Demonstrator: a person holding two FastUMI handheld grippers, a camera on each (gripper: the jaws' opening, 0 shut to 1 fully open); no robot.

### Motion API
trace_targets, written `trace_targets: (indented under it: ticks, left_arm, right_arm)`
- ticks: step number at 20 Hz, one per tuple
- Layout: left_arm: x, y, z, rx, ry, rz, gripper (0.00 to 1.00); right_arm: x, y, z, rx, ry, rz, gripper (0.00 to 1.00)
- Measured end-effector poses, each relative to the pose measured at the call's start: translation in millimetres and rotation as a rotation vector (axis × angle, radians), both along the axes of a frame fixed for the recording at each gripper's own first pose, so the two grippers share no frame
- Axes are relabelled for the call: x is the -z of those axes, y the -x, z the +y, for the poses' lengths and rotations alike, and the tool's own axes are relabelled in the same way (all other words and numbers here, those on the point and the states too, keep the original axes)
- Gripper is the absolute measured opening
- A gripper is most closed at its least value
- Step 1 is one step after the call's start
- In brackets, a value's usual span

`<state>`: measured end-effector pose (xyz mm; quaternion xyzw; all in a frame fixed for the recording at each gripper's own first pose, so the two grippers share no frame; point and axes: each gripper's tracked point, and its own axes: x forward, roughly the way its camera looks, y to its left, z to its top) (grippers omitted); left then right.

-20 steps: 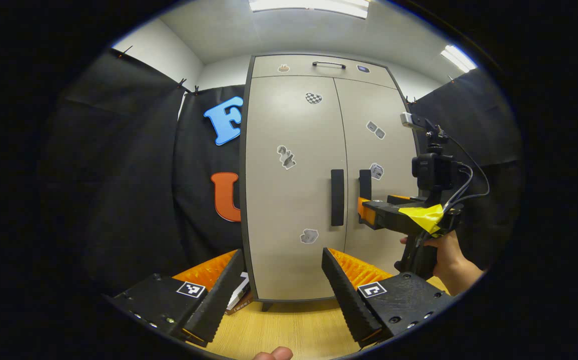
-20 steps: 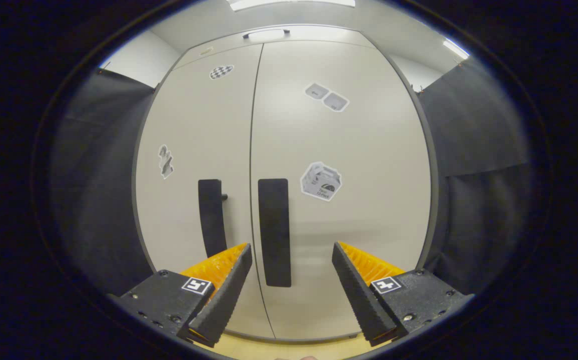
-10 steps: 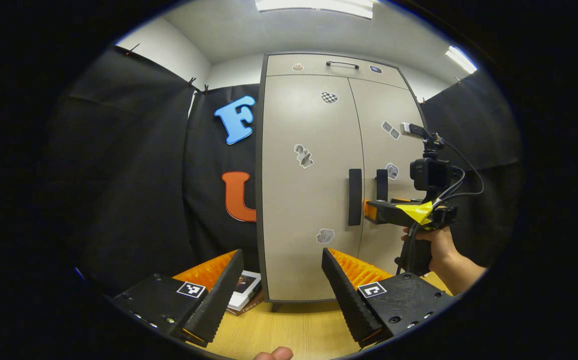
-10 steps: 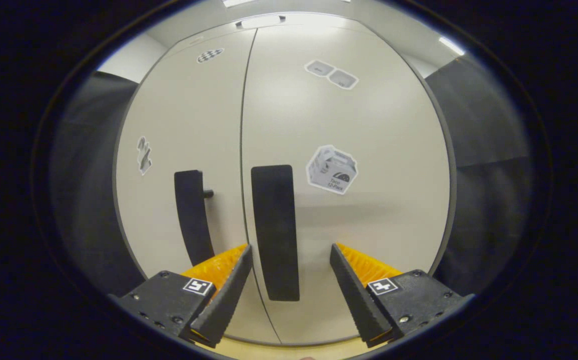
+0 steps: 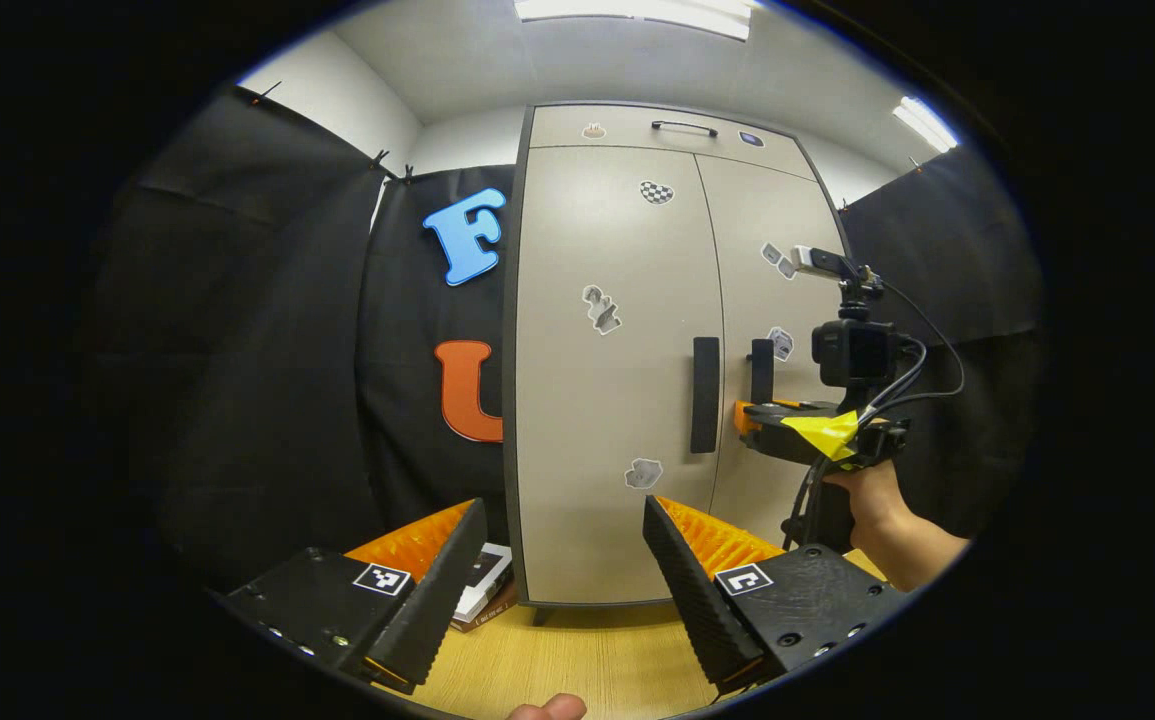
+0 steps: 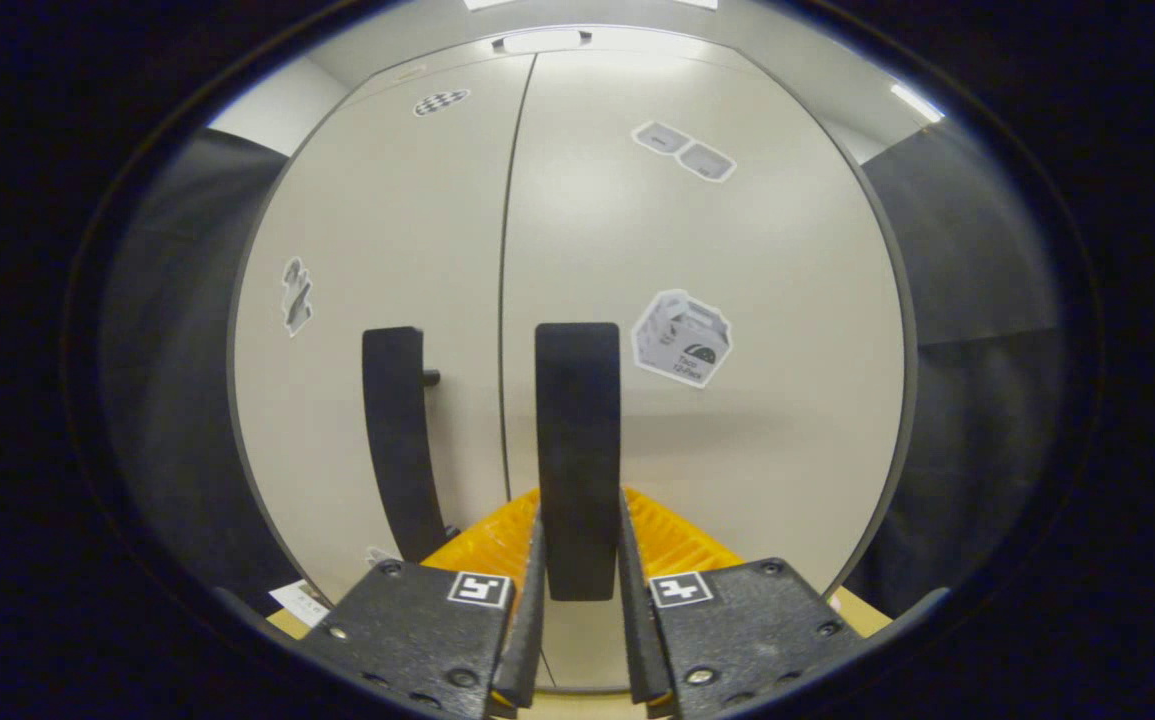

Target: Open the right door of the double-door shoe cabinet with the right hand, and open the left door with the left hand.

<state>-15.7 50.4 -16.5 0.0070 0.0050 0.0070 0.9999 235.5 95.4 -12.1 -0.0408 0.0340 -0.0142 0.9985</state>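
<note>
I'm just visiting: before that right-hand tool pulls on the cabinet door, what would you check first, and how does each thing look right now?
1. Right gripper closed on the right door handle: ok, the jaws sit against both its sides.
2. Grip low on the handle: ok.
3. Both doors shut, seam even: ok.
4. Left gripper out of the right door's swing: ok, open and back from the cabinet.
5. Left door handle free for later: ok.
6. Grip firm enough to pull: cannot tell.

A recording booth: black cloth walls [image 5: 267, 330], ceiling strip lights [image 5: 637, 10], a sticker-dotted cabinet [image 5: 607, 380].
</note>
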Motion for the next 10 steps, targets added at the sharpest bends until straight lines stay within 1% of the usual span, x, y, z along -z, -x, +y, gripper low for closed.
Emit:
trace_targets:
  ticks: [1,2,3,4,5,7,10]
  left_arm:
    - [0.3,0.6,0.9,-0.002,0.0,0.0,0.95]
    - [0.7,0.9,1.5,-0.004,0.003,0.0,0.95]
    - [0.1,0.5,2.8,-0.006,0.007,0.001,0.95]
    - [0.4,0.2,4.2,-0.011,0.012,0.001,0.95]
    - [0.4,0.1,5.6,-0.015,0.018,0.0,0.95]
    - [1.2,-0.1,7.7,-0.017,0.025,0.001,0.95]
    - [2.6,0.2,8.8,-0.025,0.025,0.007,0.95]
  right_arm:
    - [1.0,-0.2,-0.6,-0.004,-0.002,0.001,0.31]
    - [0.6,-1.1,0.3,-0.009,-0.02,-0.001,0.29]
    - [0.3,-0.9,0.0,-0.014,-0.028,-0.004,0.19]
    - [-0.6,-1.4,-0.7,-0.014,-0.025,-0.006,0.16]
    - [-0.2,-1.3,-0.6,-0.013,-0.02,-0.011,0.1]
    - [-0.3,-1.1,-0.5,-0.016,-0.012,-0.015,0.08]
    - [-0.3,0.6,-0.2,-0.025,-0.012,-0.008,0.08]
